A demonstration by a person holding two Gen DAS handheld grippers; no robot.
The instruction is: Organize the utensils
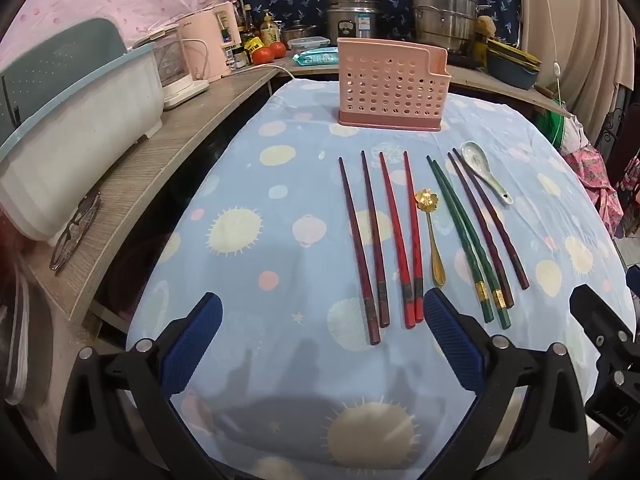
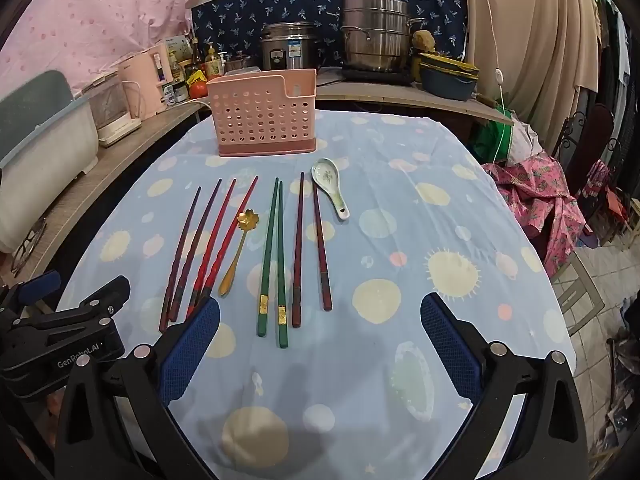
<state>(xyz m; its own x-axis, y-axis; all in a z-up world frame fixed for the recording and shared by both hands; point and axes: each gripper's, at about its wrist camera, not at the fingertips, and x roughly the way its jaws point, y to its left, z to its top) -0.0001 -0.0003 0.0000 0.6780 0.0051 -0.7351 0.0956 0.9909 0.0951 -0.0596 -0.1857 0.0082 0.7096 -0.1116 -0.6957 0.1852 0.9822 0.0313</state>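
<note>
Chopsticks [image 1: 400, 236] and spoons lie flat before the pink holder [image 1: 390, 84]; left gripper [image 1: 322, 338] and right gripper [image 2: 320, 338] jaws spread wide, holding nothing.

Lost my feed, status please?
Both hand-held grippers open, empty. Chopsticks, spoons on cloth. Pink holder empty-looking. Nothing in the way.

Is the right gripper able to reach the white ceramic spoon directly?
Probably yes: the right gripper, jaws open, faces bare tablecloth, and the white ceramic spoon lies uncovered beside the dark chopsticks.
</note>
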